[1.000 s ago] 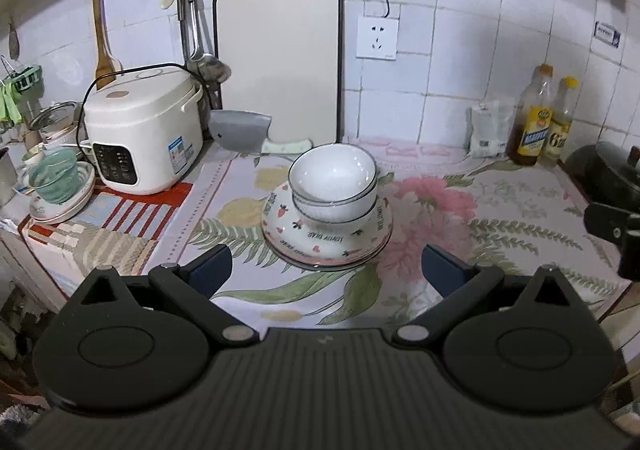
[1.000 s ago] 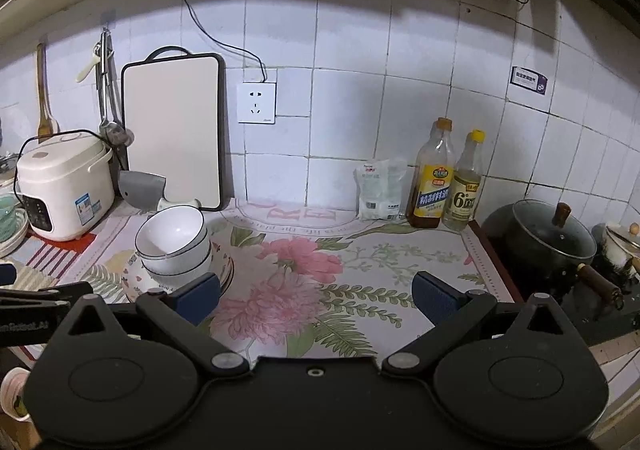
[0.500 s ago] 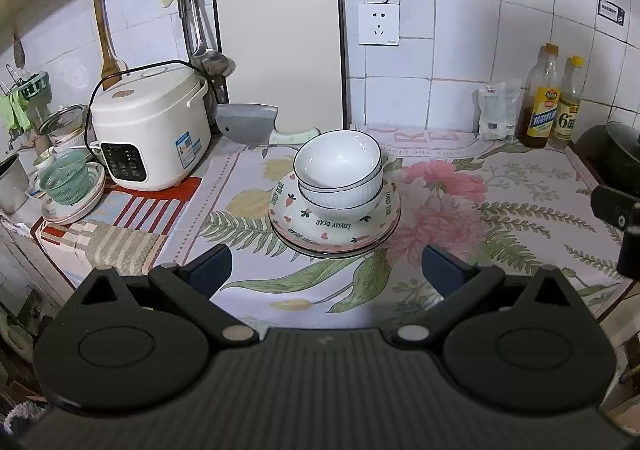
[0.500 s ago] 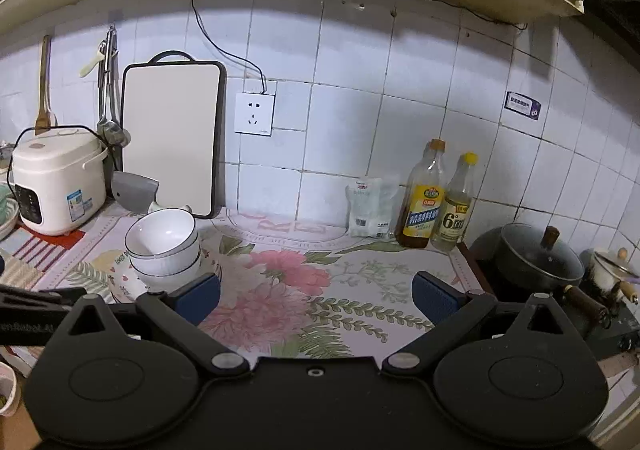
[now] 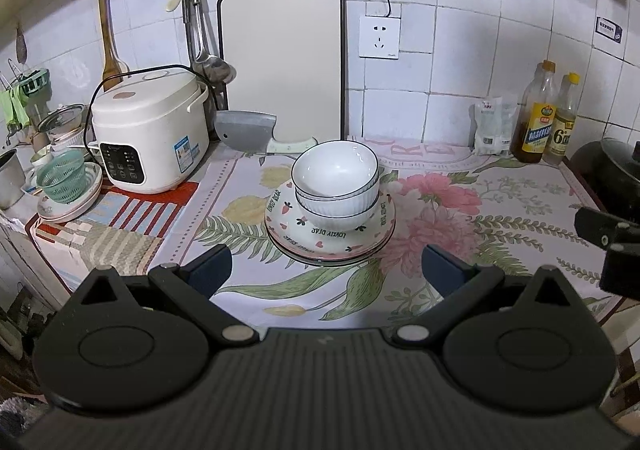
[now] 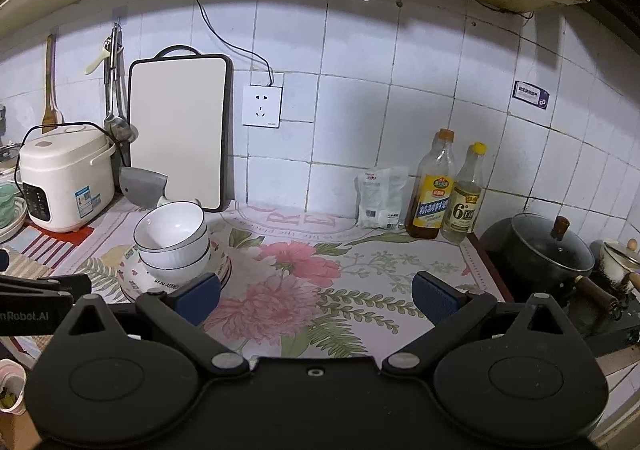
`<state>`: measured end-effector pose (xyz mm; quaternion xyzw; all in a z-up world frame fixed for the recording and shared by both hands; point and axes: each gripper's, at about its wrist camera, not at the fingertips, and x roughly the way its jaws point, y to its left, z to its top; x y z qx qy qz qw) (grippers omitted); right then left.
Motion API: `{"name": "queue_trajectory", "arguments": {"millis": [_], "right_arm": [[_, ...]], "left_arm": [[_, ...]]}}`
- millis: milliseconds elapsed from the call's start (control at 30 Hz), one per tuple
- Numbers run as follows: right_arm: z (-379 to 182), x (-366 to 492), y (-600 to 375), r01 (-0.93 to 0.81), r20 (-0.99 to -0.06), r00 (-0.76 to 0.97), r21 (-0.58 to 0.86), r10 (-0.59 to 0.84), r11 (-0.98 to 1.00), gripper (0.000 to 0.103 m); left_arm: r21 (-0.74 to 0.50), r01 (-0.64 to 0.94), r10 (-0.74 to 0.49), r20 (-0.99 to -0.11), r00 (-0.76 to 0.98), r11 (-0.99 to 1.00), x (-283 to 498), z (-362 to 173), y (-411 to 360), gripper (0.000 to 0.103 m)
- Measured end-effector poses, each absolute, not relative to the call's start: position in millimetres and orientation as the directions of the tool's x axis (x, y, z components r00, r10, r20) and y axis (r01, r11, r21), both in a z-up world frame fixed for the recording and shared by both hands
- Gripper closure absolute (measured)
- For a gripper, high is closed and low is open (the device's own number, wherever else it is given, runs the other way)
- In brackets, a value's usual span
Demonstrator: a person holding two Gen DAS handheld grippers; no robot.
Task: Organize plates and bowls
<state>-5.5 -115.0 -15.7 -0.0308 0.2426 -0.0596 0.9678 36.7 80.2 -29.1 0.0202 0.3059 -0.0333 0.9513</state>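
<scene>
Two white ribbed bowls [image 5: 336, 180] sit nested on a stack of patterned plates [image 5: 312, 240] in the middle of the floral counter cloth. The right wrist view has the same bowls [image 6: 172, 238] and plates [image 6: 132, 276] at the left. My left gripper [image 5: 326, 270] hangs open just in front of the stack, with nothing between its fingers. Further right, my right gripper [image 6: 316, 296] is open too and stands over bare cloth, apart from the stack.
A rice cooker [image 5: 150, 130], a cleaver [image 5: 248, 128] and a leaning cutting board [image 5: 282, 62] stand behind the stack. A green basket on plates [image 5: 66, 186] sits far left. Two bottles [image 6: 444, 190] and a bag [image 6: 380, 198] line the wall; a black pot [image 6: 540, 254] is at the right.
Both grippers have drawn back and risen slightly from the stack; the view tilts upward. Bowls and plates have not moved. Both jaws stay open.
</scene>
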Motion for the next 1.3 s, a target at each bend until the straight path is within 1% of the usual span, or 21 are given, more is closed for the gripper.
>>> {"name": "queue_trajectory", "arguments": {"millis": [200,733,867,1300], "right_arm": [[-17.9,-6.2,-114.3,0.099,-0.468,0.875,-0.078,-0.124,0.992,0.0],[-20.5,-5.8,-110.4,0.099,-0.474,0.871,-0.084,-0.127,0.992,0.0],[-21.1,-5.3,-110.4,0.103,-0.477,0.869,-0.085,-0.132,0.991,0.0],[-23.2,-3.7,-112.1,0.108,-0.483,0.865,-0.09,-0.138,0.99,0.0]], "left_arm": [[-0.004,0.068,-0.058,-0.574,0.817,0.998,35.4,-30.2,82.6,0.0],[0.007,0.076,-0.059,-0.564,0.824,0.997,33.2,-29.3,79.5,0.0],[0.02,0.067,-0.045,-0.546,0.836,0.998,31.3,-29.0,78.9,0.0],[0.014,0.09,-0.068,-0.553,0.83,0.996,31.1,-28.3,80.5,0.0]]}}
